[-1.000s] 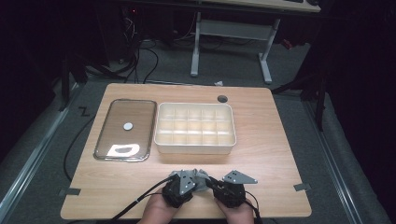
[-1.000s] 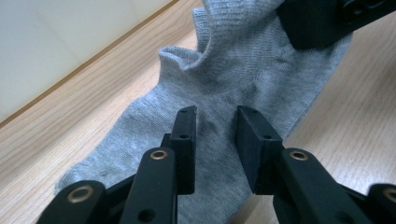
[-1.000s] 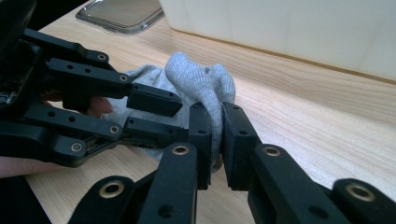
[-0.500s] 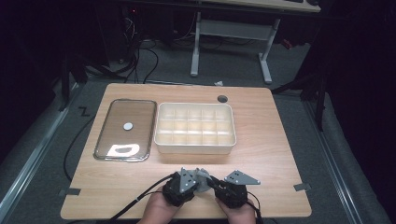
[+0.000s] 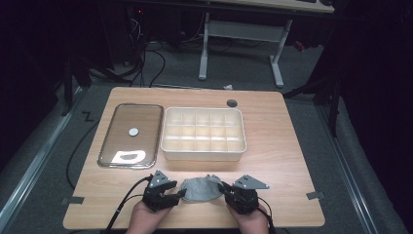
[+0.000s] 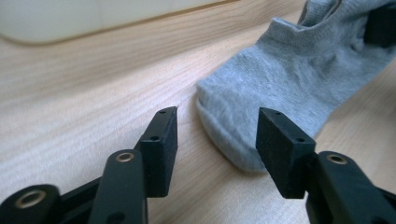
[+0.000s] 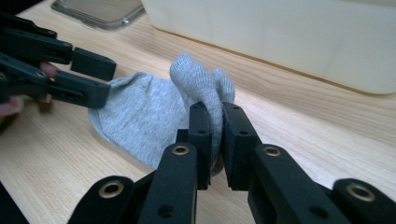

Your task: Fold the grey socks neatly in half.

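A small grey ankle sock (image 5: 200, 189) lies on the wooden table (image 5: 282, 146) near its front edge, between the two grippers. My right gripper (image 5: 223, 187) is shut on a bunched fold of the sock (image 7: 135, 116), the cloth pinched between its jaws (image 7: 217, 126) and lifted a little. My left gripper (image 5: 180, 194) is open at the sock's other end. In the left gripper view the rounded end of the sock (image 6: 289, 79) lies just ahead of the spread jaws (image 6: 215, 135), partly between them. The left gripper (image 7: 93, 79) also appears in the right gripper view.
A cream box (image 5: 202, 154) divided into several compartments stands mid-table behind the sock. Left of it lies a clear lid (image 5: 141, 122) with a white round spot. A dark round hole (image 5: 232, 103) marks the table's far side. Cables trail from both grippers.
My left gripper has moved left, away from the right one. The grey sock now shows stretched out between them.
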Motion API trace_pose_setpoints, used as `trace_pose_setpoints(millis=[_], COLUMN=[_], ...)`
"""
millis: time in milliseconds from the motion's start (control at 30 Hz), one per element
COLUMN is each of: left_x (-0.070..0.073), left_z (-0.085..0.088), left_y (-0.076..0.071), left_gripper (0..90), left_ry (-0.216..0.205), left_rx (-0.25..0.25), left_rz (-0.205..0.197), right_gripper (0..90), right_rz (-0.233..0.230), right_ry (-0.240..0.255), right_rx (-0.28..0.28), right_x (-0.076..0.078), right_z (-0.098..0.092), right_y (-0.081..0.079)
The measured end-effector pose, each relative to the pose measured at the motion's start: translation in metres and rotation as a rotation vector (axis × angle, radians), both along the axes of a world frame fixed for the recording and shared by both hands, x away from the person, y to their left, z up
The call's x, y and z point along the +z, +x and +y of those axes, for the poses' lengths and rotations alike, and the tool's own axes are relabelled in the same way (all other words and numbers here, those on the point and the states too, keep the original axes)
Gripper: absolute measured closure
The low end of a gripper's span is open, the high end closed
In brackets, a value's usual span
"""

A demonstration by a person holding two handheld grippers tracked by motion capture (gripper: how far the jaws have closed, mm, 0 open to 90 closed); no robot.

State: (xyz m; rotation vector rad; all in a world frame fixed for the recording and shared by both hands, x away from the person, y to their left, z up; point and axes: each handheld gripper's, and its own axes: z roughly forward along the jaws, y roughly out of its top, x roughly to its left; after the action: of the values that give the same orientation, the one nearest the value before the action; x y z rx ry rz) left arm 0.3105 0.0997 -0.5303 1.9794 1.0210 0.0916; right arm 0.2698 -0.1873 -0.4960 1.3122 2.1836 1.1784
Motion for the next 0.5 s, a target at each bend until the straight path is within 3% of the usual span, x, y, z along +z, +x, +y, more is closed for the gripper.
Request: trace_pose_setpoints(millis=[100, 233, 367, 500], left_x=[-0.004, -0.006, -0.005, -0.005], left_z=[0.002, 0.002, 0.002, 0.001], left_y=[0.004, 0.006, 0.004, 0.003], left_gripper=[53.5, 64.9, 79.4, 84.6], left_ry=[-0.051, -0.077, -0.077, -0.079], left_rx=[-0.008, -0.017, -0.018, -0.027], left_rz=[0.059, 0.082, 0.062, 0.048], right_gripper=[83.8, 83.7, 83.5, 83.4], right_rz=[-0.004, -0.004, 0.0, 0.002], right_ry=[-0.045, -0.089, -0.13, -0.162], right_rx=[-0.001, -0.006, 0.0, 0.012], right_x=[0.005, 0.012, 0.018, 0.022], right_z=[0.003, 0.009, 0.017, 0.029], right_y=[0.001, 0.002, 0.003, 0.003])
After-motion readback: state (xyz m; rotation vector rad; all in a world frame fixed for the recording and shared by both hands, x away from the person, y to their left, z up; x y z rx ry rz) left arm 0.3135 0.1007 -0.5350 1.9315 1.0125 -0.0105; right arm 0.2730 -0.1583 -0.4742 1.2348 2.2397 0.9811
